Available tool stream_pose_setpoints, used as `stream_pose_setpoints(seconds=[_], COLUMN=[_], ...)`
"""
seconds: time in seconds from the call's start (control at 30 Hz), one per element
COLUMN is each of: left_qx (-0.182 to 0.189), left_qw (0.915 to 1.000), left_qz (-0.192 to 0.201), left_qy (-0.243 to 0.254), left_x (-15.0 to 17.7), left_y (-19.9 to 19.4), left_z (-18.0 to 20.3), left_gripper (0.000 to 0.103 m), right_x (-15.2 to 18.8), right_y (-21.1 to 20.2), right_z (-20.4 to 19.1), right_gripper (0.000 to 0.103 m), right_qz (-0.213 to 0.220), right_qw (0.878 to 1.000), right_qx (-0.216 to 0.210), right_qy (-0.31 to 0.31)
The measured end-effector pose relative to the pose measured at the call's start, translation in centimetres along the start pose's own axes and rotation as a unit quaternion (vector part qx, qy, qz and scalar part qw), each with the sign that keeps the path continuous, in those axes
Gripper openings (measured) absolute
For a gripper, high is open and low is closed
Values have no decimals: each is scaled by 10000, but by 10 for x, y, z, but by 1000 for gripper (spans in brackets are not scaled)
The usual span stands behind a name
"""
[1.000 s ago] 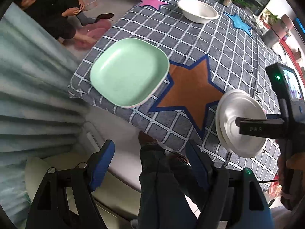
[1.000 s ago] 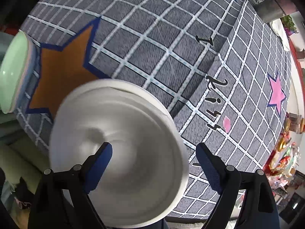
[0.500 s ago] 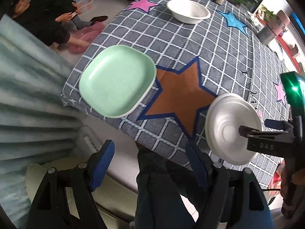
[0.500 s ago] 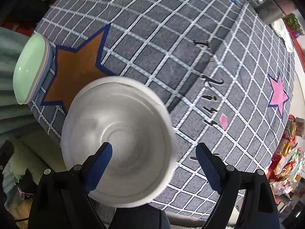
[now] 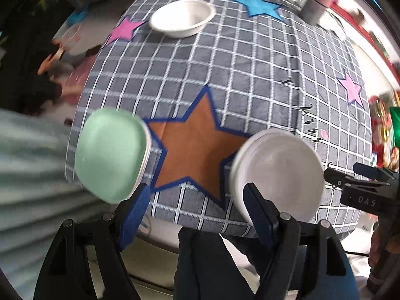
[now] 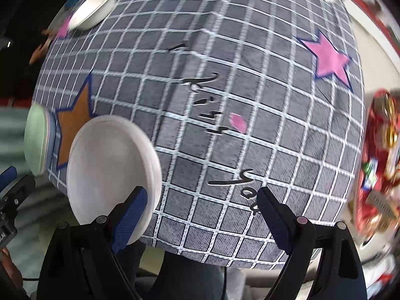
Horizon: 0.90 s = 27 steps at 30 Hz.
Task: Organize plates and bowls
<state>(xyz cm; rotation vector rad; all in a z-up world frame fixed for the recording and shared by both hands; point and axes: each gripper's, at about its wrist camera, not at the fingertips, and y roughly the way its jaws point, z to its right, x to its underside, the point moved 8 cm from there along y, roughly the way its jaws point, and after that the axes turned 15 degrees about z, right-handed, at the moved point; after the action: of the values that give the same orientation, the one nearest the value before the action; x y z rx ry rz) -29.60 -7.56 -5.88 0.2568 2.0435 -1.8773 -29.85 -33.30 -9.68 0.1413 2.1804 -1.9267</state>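
Observation:
On the grey checked tablecloth [image 5: 250, 57] lie a pale green square plate [image 5: 110, 155] at the near left edge and a white round plate [image 5: 277, 172], seemingly stacked on another, near the front edge. A white bowl [image 5: 182, 21] sits at the far side. My left gripper [image 5: 196, 205] hangs open over the front edge between the two plates, holding nothing. My right gripper [image 6: 201, 212] is open and empty above bare cloth. The white plate [image 6: 110, 170] lies just left of its left finger, with the green plate [image 6: 37, 140] beyond and the bowl [image 6: 92, 7] at far left.
An orange star patch [image 5: 192, 147] lies between the two plates. A person sits on the floor past the table's left side [image 5: 55, 75]. A grey cup [image 5: 312, 7] stands at the far end. Red packets [image 6: 382, 155] lie to the right. A person's legs [image 5: 207, 265] stand below the front edge.
Both grippers have shifted right along the table's front edge and rolled. The right gripper has come off the white plate onto bare cloth. Neither plate nor the bowl has moved.

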Motion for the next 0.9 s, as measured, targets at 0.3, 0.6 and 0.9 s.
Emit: stream_pose_setpoints(seconds=[0.3,0.6,0.9], left_qx=[81,270,477], left_qw=[9987,9981,9980], left_qz=[46,227,178], left_qy=[508,499,382], left_x=[-32,-86,-156], left_y=[11,25,66], left_z=[7,-37,-92], left_gripper=[80,80,80], right_x=[-5,-27,-98], right_y=[-11,-11,8], right_z=[31,-23,-66], right_gripper=[90,90,90], right_qz=[172,281,264], right_qw=[9978,9948,9935], right_qx=[-184,46,181], right_qy=[613,980,1090])
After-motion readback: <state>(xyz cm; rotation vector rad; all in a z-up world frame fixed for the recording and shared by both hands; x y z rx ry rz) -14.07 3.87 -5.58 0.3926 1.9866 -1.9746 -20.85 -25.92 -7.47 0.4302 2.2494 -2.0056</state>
